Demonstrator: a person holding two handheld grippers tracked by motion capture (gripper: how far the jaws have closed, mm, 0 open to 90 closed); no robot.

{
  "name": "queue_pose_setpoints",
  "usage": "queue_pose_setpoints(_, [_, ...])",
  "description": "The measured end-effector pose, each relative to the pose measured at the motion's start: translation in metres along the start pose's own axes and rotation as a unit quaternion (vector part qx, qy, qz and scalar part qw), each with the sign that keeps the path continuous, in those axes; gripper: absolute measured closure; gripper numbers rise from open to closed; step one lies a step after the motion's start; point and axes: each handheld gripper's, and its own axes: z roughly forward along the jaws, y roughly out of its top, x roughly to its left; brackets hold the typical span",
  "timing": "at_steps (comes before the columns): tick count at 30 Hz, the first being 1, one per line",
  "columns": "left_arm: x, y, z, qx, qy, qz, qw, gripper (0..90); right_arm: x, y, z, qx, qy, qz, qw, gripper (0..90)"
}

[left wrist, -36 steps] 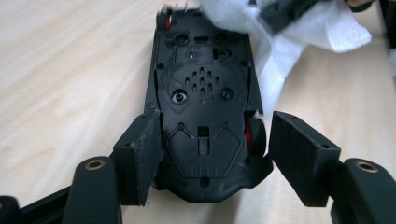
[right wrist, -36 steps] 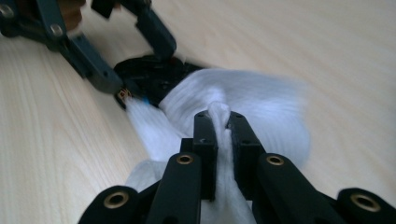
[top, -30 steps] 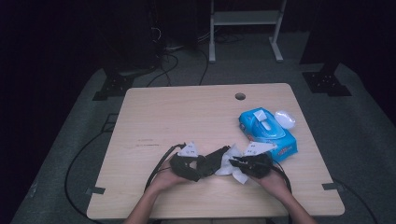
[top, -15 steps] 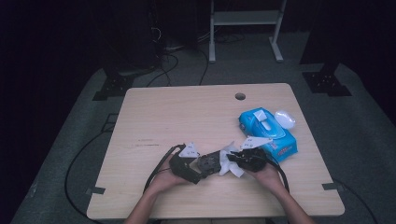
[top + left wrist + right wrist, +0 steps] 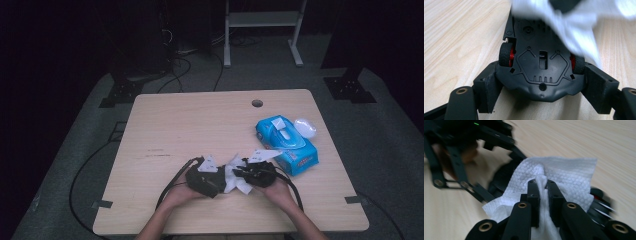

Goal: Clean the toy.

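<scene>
At the table's near edge, the left gripper [image 5: 541, 100] clamps a black plastic toy car with red-hubbed wheels [image 5: 541, 62], underside up; its jaws have just been closing. The right gripper [image 5: 543, 186], jaws nearly together, pinches a white embossed wipe [image 5: 564, 172] over the car.

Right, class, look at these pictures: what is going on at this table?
A person at a wooden table is wiping a black toy car. The left gripper holds the car between its jaws, underside showing, and those jaws have just been closing a little. The right gripper is shut on a white wipe and presses it against the car. An open blue pack of wipes lies to the right.
</scene>
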Motion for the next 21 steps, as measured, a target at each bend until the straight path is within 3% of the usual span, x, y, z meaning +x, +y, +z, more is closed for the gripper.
queue_pose_setpoints(2, [-0.001,0.000,0.000,0.002,0.002,0.002,1.0000,23.8,0.009,0.004,0.009,0.005,0.009,-0.018,0.9998,82.2])
queue_pose_setpoints(4, [0.000,-0.001,-0.001,0.001,0.000,0.001,1.0000,23.8,0.011,0.005,0.010,0.008,0.003,-0.029,0.9995,82.3])
queue_pose_setpoints(9, [0.001,-0.001,-0.001,-0.003,-0.003,-0.004,1.0000,23.8,-0.004,0.001,-0.002,0.004,-0.040,-0.009,0.9991,82.3])
queue_pose_setpoints(11, [0.001,-0.001,-0.001,-0.004,-0.003,-0.004,1.0000,23.8,-0.004,0.001,-0.001,0.003,-0.039,-0.006,0.9992,82.2])
queue_pose_setpoints(13, [-0.001,-0.001,0.000,-0.006,-0.003,-0.007,1.0000,23.8,0.002,0.003,0.005,0.002,-0.022,-0.006,0.9997,82.0])
queue_pose_setpoints(16, [-0.002,-0.001,-0.001,-0.001,0.002,0.003,1.0000,23.8,0.015,0.007,0.015,0.006,0.000,-0.029,0.9996,81.5])
queue_pose_setpoints(18, [-0.001,-0.001,-0.001,-0.001,0.000,0.000,1.0000,23.8,0.015,0.007,0.014,0.010,-0.007,-0.036,0.9993,81.5])
queue_pose_setpoints(21, [-0.001,-0.001,-0.001,-0.006,-0.001,-0.004,1.0000,23.8,0.002,0.003,0.005,0.003,-0.031,-0.014,0.9994,81.7])
